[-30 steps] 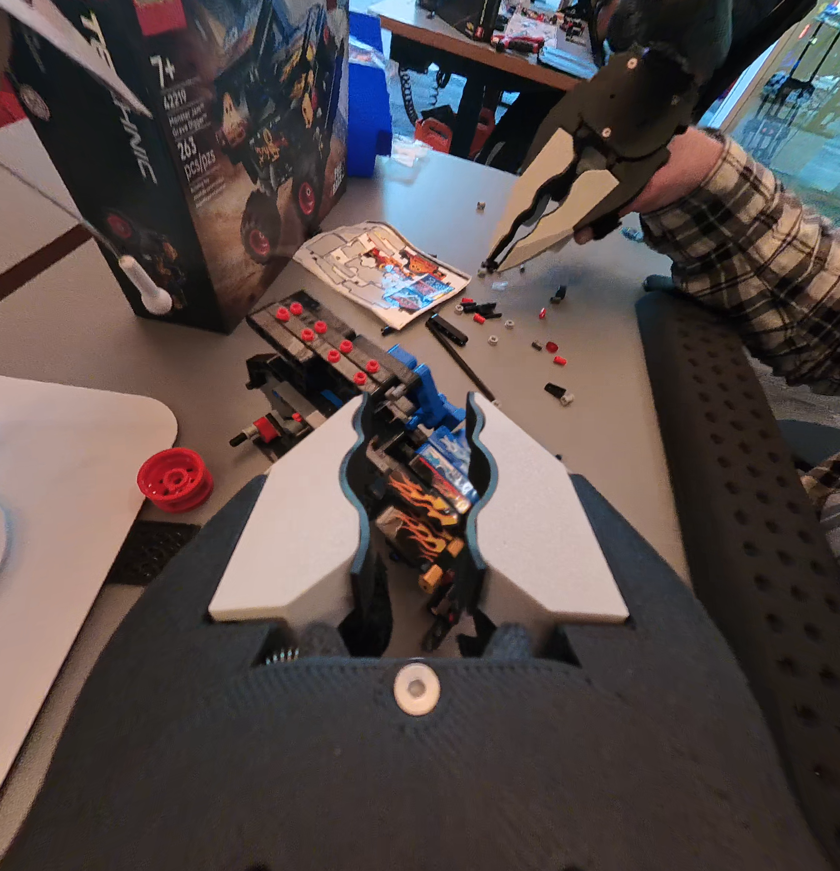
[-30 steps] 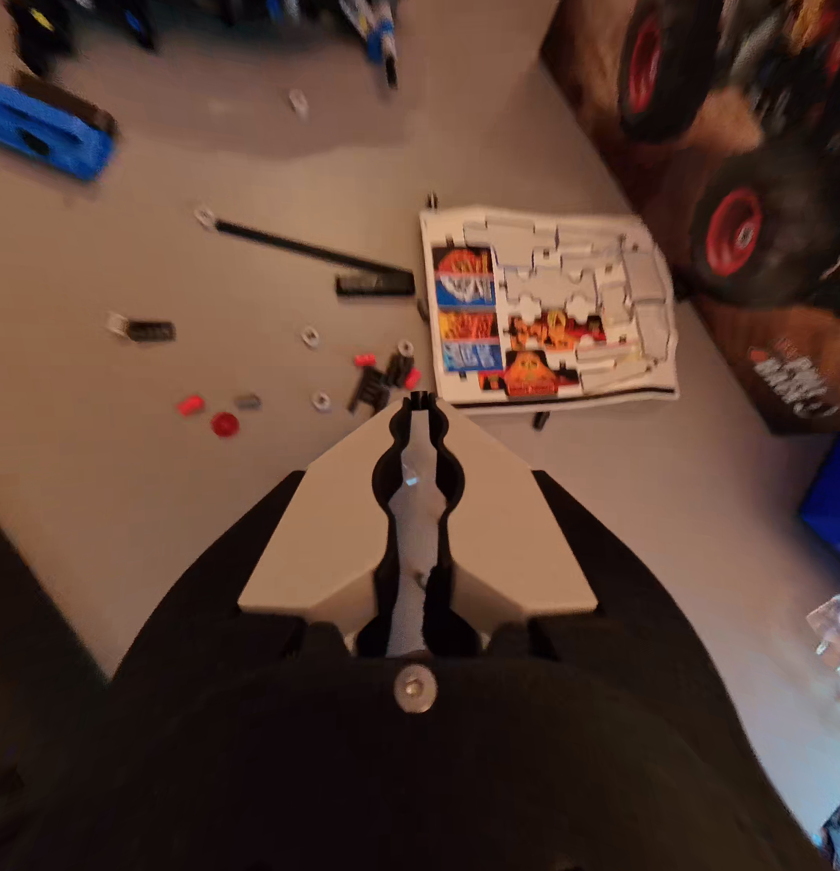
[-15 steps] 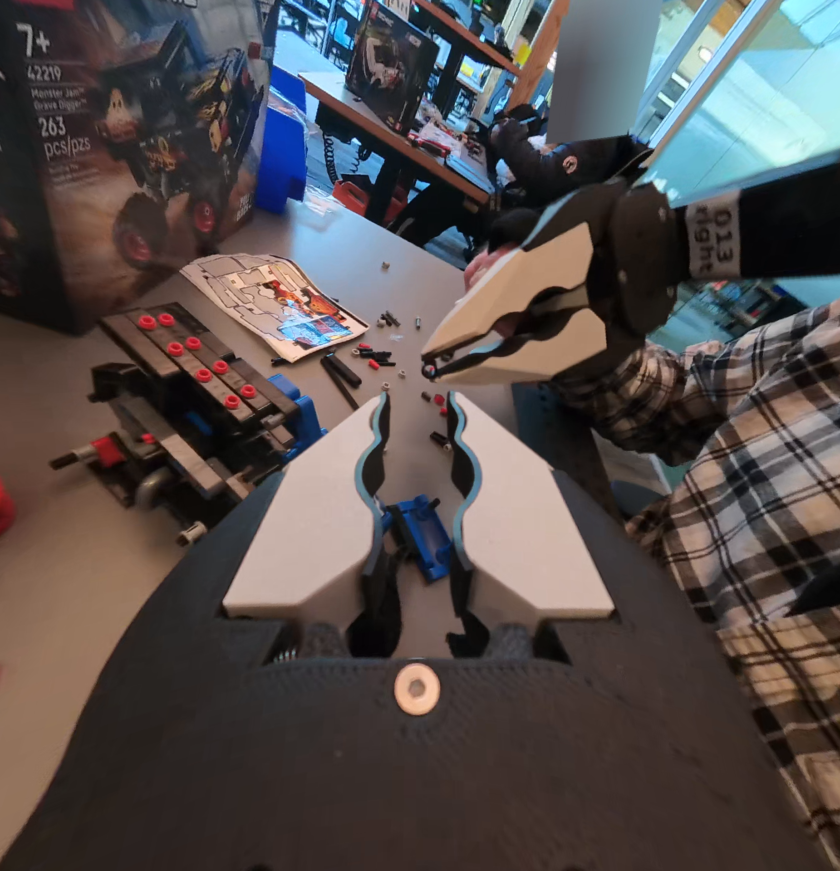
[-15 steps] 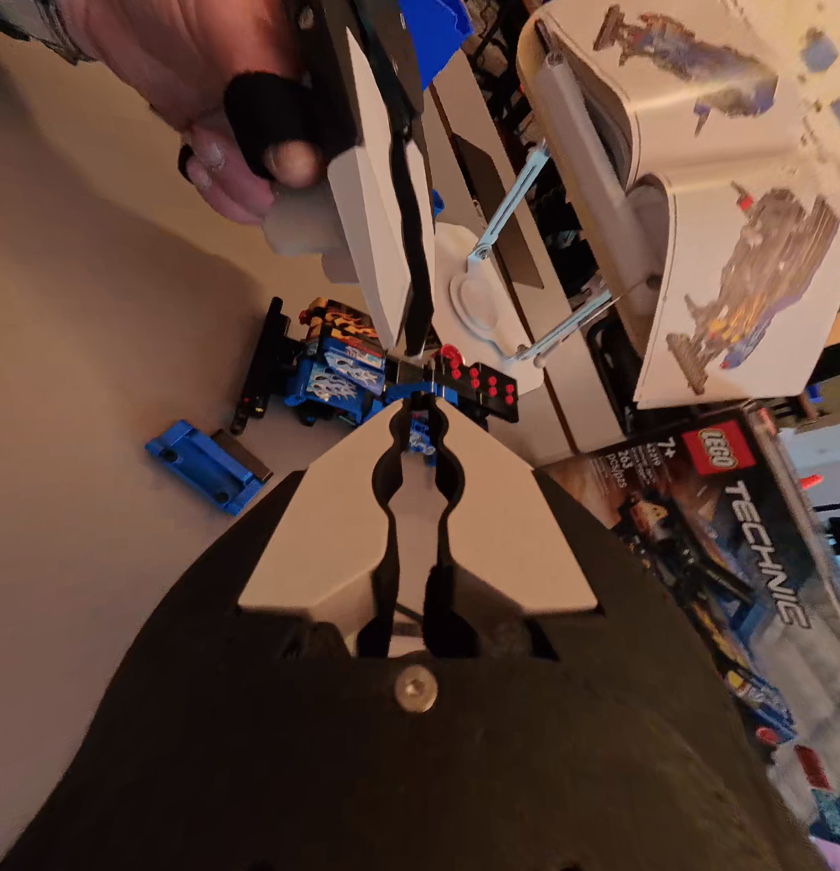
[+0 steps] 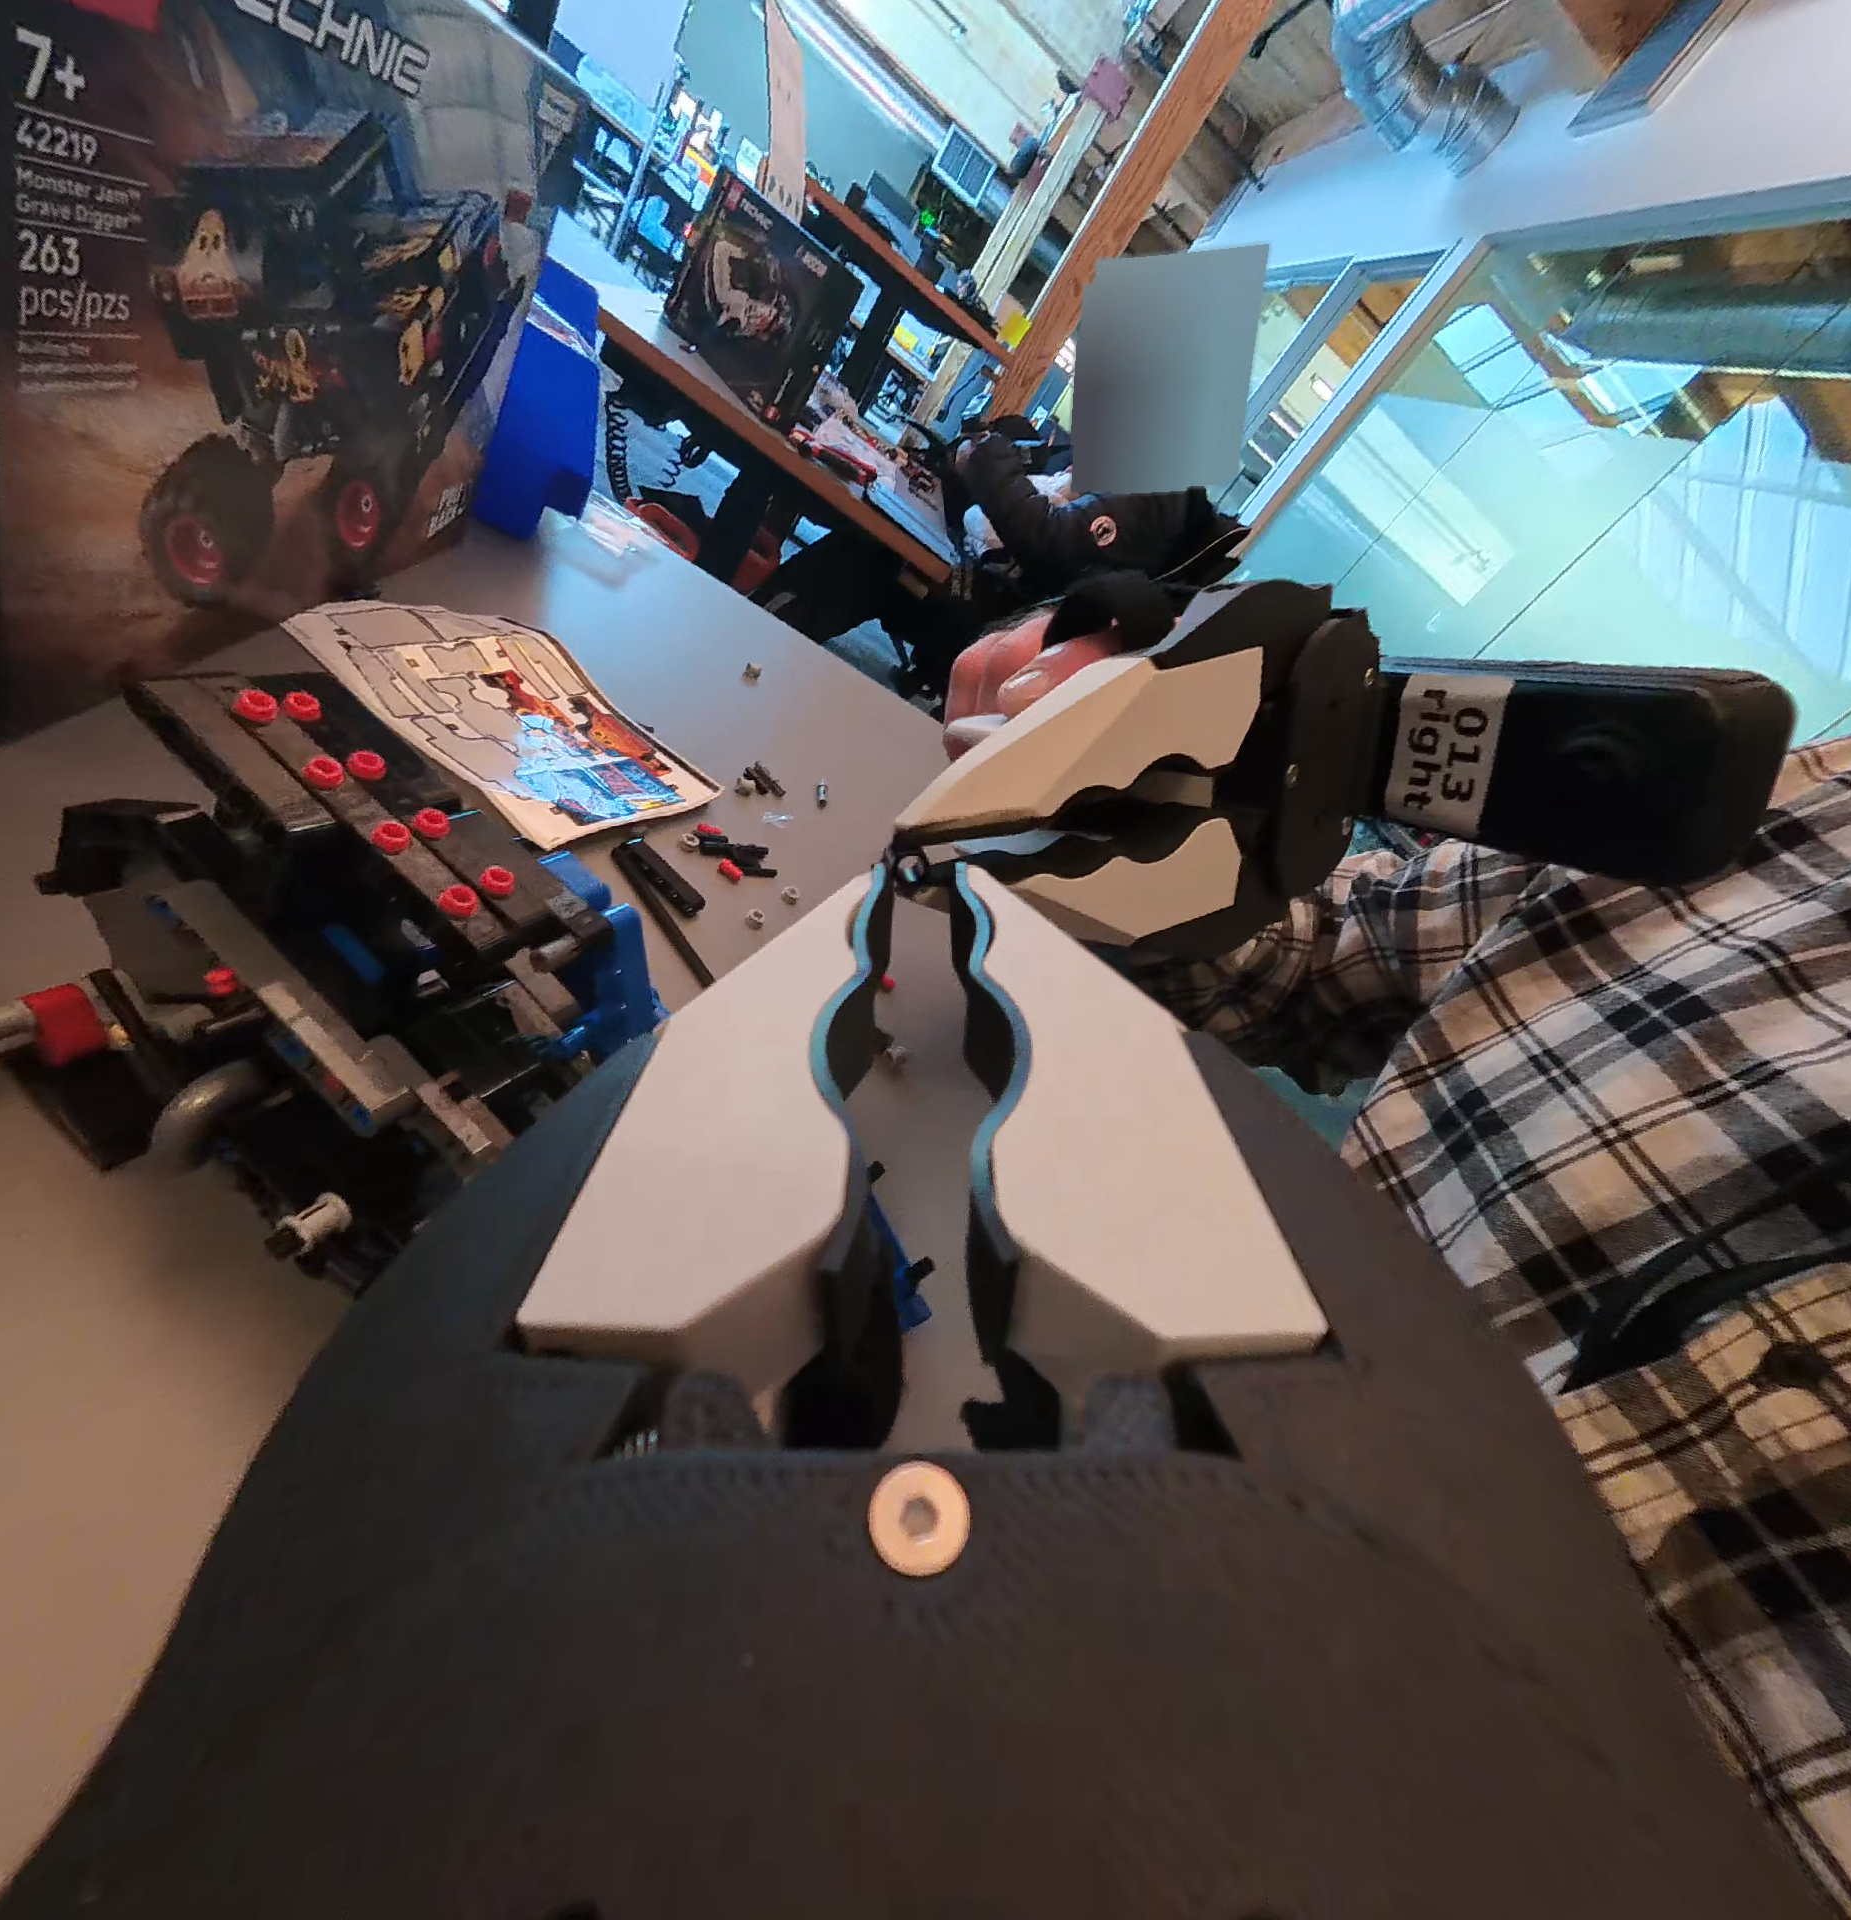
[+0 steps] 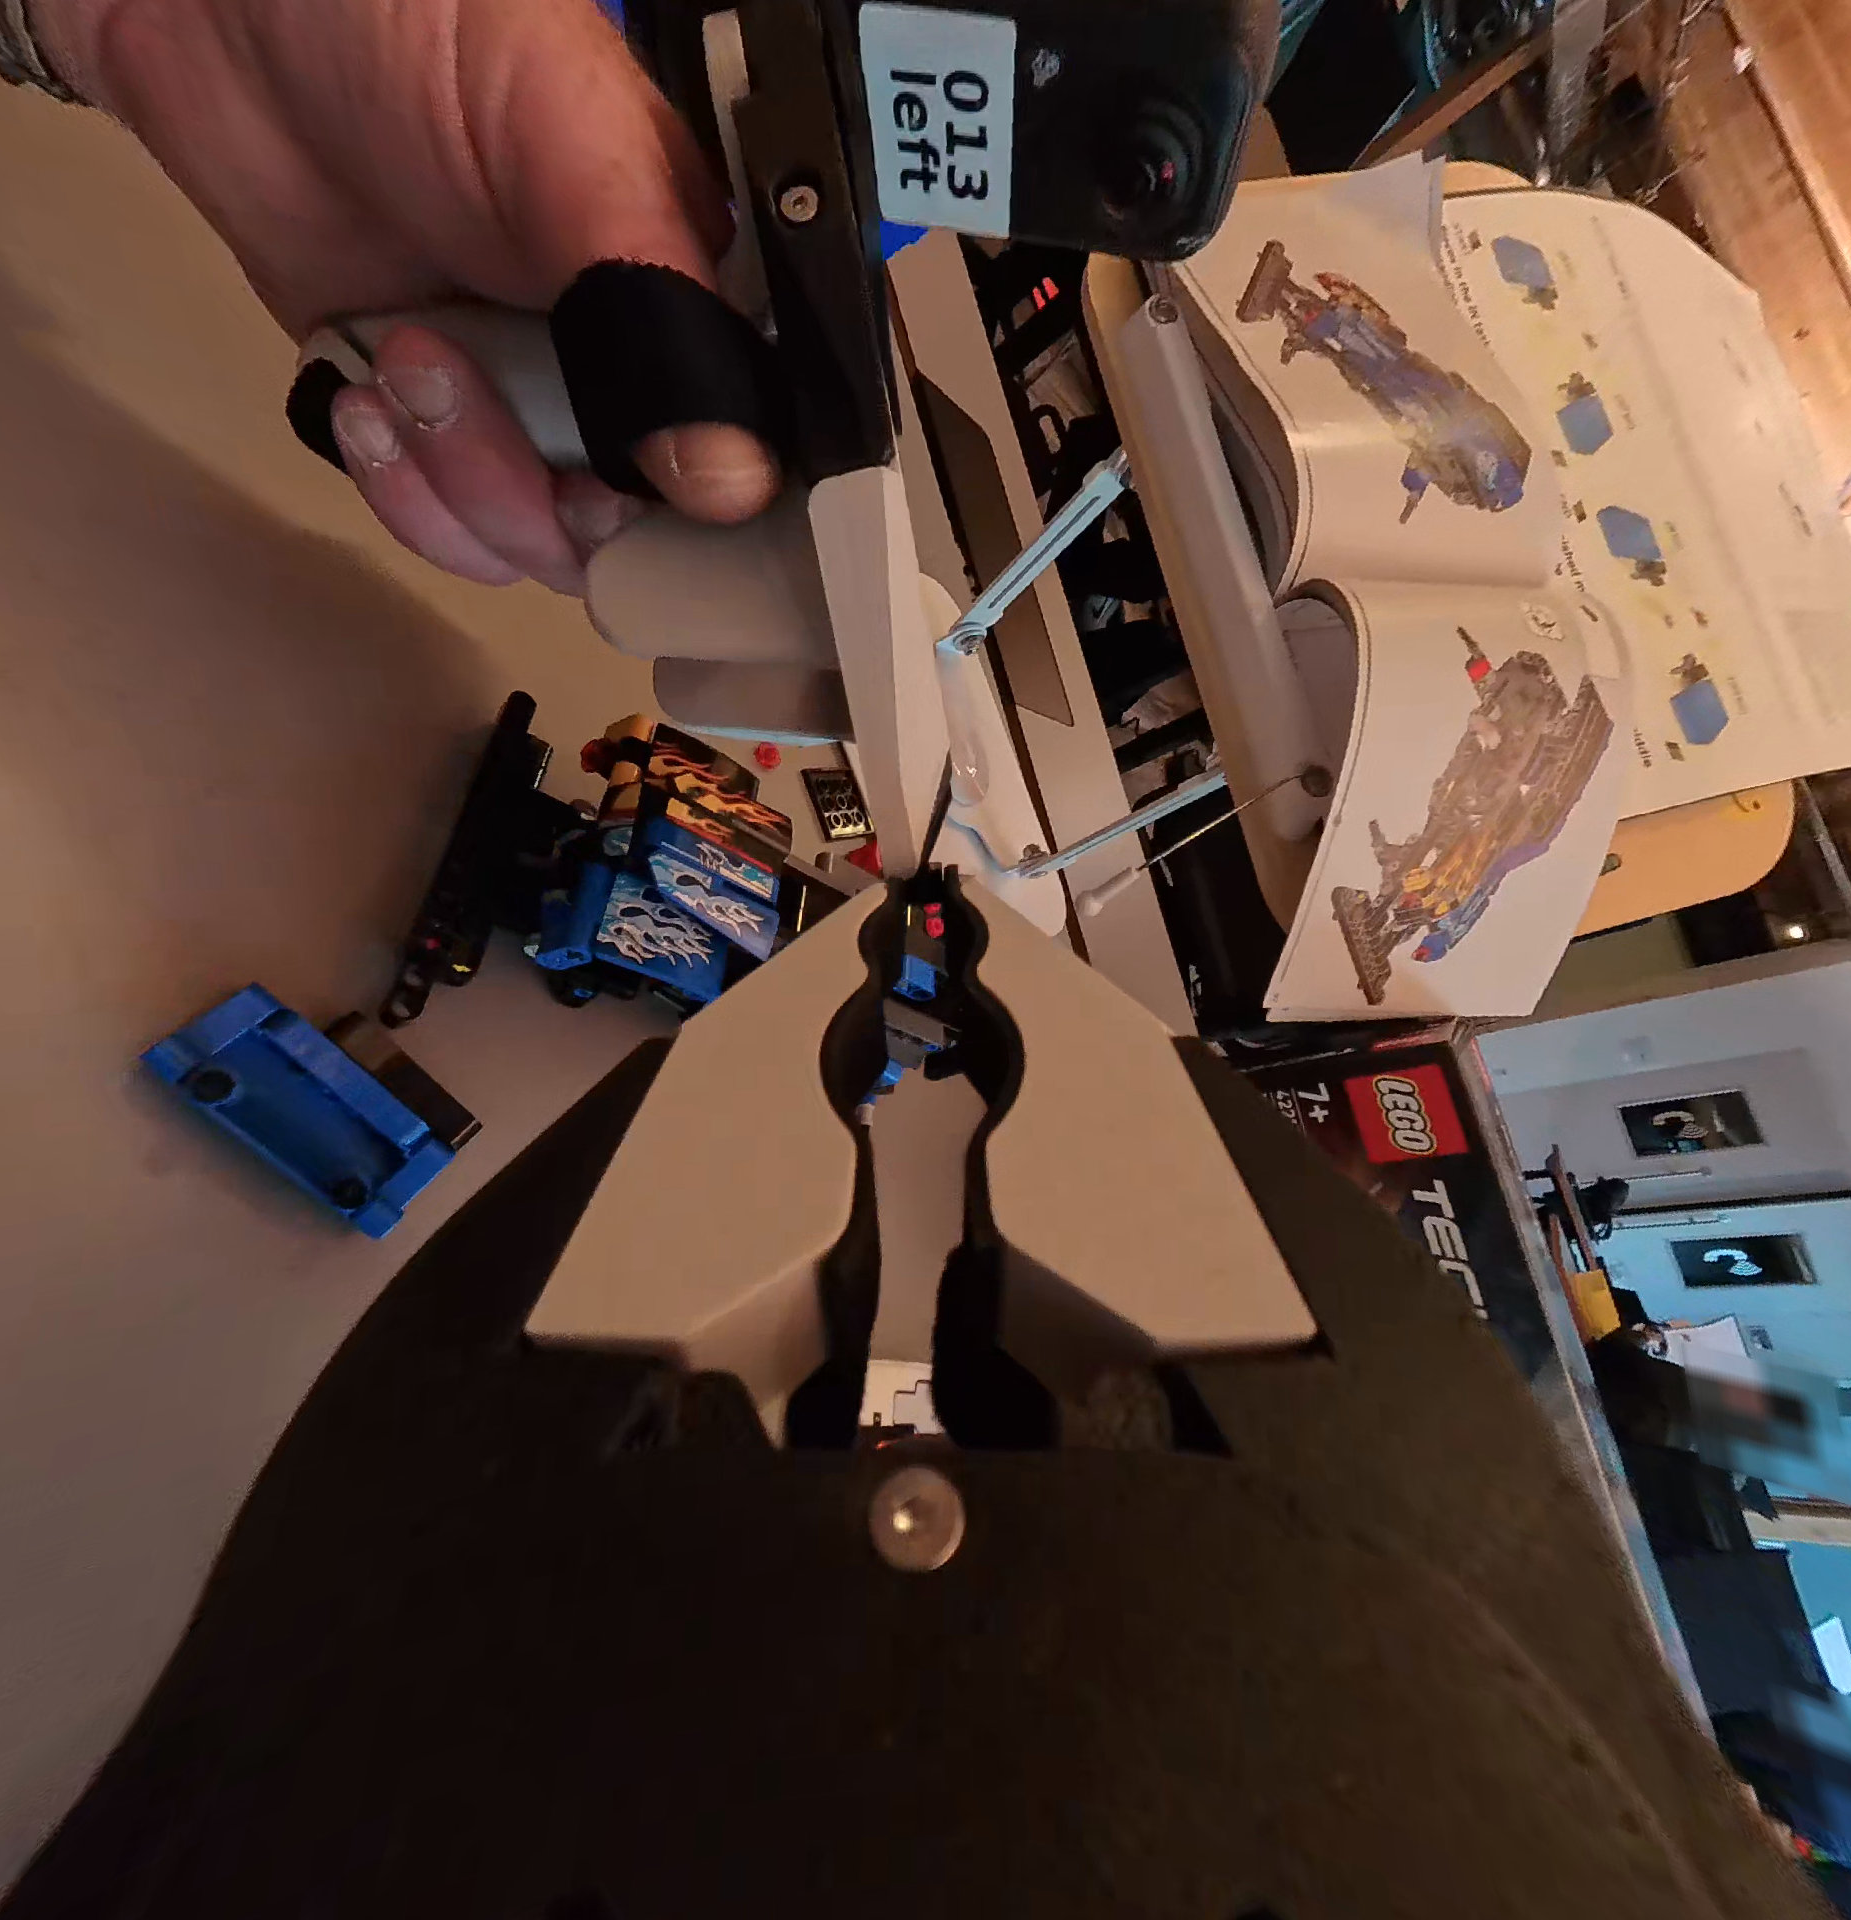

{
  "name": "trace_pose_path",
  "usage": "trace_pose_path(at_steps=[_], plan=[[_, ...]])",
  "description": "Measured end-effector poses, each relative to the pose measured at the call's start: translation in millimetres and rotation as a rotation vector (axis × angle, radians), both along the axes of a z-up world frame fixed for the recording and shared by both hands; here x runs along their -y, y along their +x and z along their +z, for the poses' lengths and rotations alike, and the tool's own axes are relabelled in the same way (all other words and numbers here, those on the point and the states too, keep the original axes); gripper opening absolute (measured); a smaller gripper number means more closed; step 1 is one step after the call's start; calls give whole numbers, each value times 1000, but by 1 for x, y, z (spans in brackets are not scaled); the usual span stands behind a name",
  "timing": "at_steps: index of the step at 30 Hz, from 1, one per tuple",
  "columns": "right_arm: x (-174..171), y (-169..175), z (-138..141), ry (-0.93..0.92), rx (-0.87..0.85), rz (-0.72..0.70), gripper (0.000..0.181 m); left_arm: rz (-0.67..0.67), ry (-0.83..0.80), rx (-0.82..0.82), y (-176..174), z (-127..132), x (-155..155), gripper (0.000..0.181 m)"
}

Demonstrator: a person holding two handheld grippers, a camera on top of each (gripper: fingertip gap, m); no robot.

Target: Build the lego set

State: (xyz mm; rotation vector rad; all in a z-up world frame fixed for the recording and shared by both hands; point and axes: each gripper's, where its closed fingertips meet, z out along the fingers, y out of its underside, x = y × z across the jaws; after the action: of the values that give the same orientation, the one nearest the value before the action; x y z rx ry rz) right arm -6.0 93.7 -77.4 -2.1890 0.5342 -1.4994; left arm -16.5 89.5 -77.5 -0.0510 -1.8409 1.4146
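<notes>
The right claw (image 5: 905,847) is pinched nearly shut on a small black Lego pin (image 5: 908,871), held clear of the grey desk (image 5: 630,613) so that it can be passed tip to tip. The left claw (image 5: 916,883) is narrowed around the same pin, its two tips on either side of it; whether they already bear on it cannot be told. This reads as a mid-air handover or re-grip, judged from the tips meeting at one point.

The part-built black-and-blue Lego truck chassis with red pins (image 5: 318,914) rests on the desk to the left of the left claw, near but not touching it. A loose blue rectangular Lego panel (image 6: 297,1107) lies on the desk to the left of the right claw. The flame-printed sticker sheet (image 5: 505,727) and a scatter of small black, red and grey pins (image 5: 734,842) lie on the desk beyond the left claw's tips.

Pose: the left claw points forward and slightly upward over the desk. The right claw enters from the right, roughly level, rolled onto its side, so the two claws meet at about a right angle. A hand (image 6: 433,270) grips the left claw's handle, one finger through a black strap.
</notes>
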Motion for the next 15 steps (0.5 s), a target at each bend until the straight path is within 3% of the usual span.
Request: trace_pose_path(at_steps=[15], plan=[[0,15,0,-37,54,0,6,40,-27,-67,16,0,0,6]])
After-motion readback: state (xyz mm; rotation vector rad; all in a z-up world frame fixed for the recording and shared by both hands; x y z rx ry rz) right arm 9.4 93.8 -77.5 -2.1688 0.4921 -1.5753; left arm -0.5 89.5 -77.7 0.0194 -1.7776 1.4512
